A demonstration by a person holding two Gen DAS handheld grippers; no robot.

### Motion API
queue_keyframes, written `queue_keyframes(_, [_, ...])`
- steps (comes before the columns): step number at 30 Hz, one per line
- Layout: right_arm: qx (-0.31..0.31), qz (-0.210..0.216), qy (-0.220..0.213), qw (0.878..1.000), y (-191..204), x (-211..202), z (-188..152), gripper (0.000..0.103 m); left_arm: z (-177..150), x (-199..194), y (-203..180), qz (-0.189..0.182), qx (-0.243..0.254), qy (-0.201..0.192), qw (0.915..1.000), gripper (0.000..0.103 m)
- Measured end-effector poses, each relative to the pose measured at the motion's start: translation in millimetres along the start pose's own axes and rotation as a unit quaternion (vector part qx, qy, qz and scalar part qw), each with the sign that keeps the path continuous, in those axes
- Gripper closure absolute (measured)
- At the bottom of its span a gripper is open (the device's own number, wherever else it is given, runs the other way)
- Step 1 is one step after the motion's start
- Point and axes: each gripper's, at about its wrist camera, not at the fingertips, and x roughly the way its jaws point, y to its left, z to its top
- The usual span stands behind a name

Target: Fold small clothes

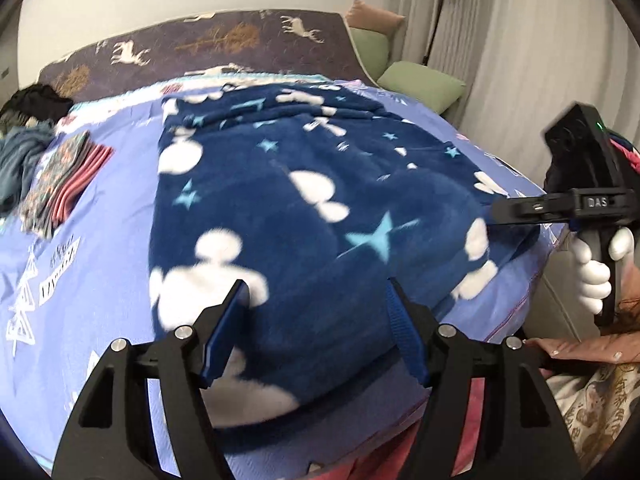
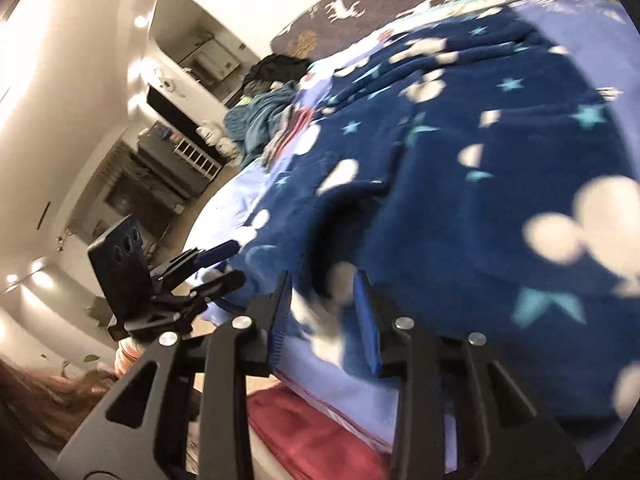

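While both grippers hover at the near edge of the bed, the scene reads as follows.

Navy fleece garment: spread flat straight ahead of the left gripper, over the lilac bedsheet; printed with white blobs and pale blue stars; blurred in both views.

Folded pile: 1 stack of patterned and pink-striped pieces, ahead and to the left of the left gripper, well apart from the fleece.

Loose clothes: a teal and black heap beyond the folded pile, at the far left edge of the bed.

Deer blanket: brown, behind the fleece at the head of the bed.

Green cushions: far right of the left gripper, beside a black floor lamp and grey curtain.

Obstruction: nothing lies between either gripper and the fleece.

Left gripper: 2 blue-padded fingers spread wide, hanging over the near hem of the fleece, gripping nothing; seen from the right wrist it points level at the bed edge.

Right gripper: fingers parted with the fleece edge between them, pads not pressed together; whether they touch the cloth is lost to blur. From the left wrist it sits far right, level, over the fleece's right edge.

Right hand: white-gloved, wrapped around the handle.
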Motion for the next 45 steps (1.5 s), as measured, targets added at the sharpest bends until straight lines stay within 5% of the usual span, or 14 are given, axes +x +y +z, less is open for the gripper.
queue_keyframes(7, [0.024, -0.045, -0.030, 0.998, -29.6, -33.6, -27.3, 0.070, -0.1, -11.4, 1.8, -0.013, -0.005, -0.021, 0.9997, 0.034])
queue_keyframes(10, [0.001, -0.018, -0.033, 0.999, -19.8, -28.9, -24.9, 0.068, 4.6, -8.2, -17.7, -0.042, 0.024, -0.024, 0.9986, 0.034])
queue_keyframes(13, [-0.029, 0.014, -0.023, 0.999, -1.9, -2.2, -15.4, 0.040, 7.8, 0.0, -30.2, -0.038, 0.041, -0.019, 0.9983, 0.034])
queue_keyframes(15, [-0.035, 0.012, -0.005, 0.999, 3.7, 16.9, -13.1, 0.039, 8.8, 2.1, -29.9, -0.037, 0.034, -0.017, 0.9986, 0.034])
queue_keyframes(16, [-0.039, 0.008, 0.010, 0.999, 6.1, 32.5, -11.7, 0.044, 8.7, 1.0, -27.8, -0.035, 0.028, -0.019, 0.9988, 0.034])
queue_keyframes(17, [-0.042, 0.002, 0.019, 0.999, 7.5, 42.1, -10.7, 0.081, 8.3, -1.6, -23.8, -0.030, 0.021, -0.022, 0.9991, 0.034])
queue_keyframes(18, [-0.034, 0.009, 0.029, 0.999, 7.8, 47.4, -9.6, 0.095, 7.8, -4.5, -19.1, -0.023, 0.015, -0.026, 0.9993, 0.034])
queue_keyframes(21, [-0.008, 0.076, 0.015, 0.997, 9.0, 28.7, -6.4, 0.095, 3.0, -15.3, 0.9, -0.002, -0.012, -0.036, 0.9993, 0.034])
queue_keyframes(27, [0.003, -0.050, 0.033, 0.998, -12.5, 4.6, -21.0, 0.085, -13.9, -12.9, 42.1, 0.052, -0.065, -0.010, 0.9965, 0.034])
queue_keyframes(30, [0.017, -0.050, -0.019, 0.998, -18.3, -29.5, -31.3, 0.072, -22.0, -13.0, 54.3, 0.058, -0.082, 0.001, 0.9950, 0.034])
queue_keyframes(32, [0.021, -0.080, -0.071, 0.994, -23.4, -62.5, -35.7, 0.055, -28.2, -12.2, 63.6, 0.048, -0.100, 0.010, 0.9938, 0.034])
queue_keyframes(37, [0.123, -0.158, -0.130, 0.971, -71.3, -119.0, -54.7, 0.054, -39.0, -11.1, 83.2, -0.014, -0.170, 0.010, 0.9853, 0.034])
queue_keyframes(45, [0.213, -0.077, -0.084, 0.970, -116.5, -94.3, -60.5, 0.051, -40.3, -14.1, 87.5, -0.100, -0.231, 0.009, 0.9678, 0.034])
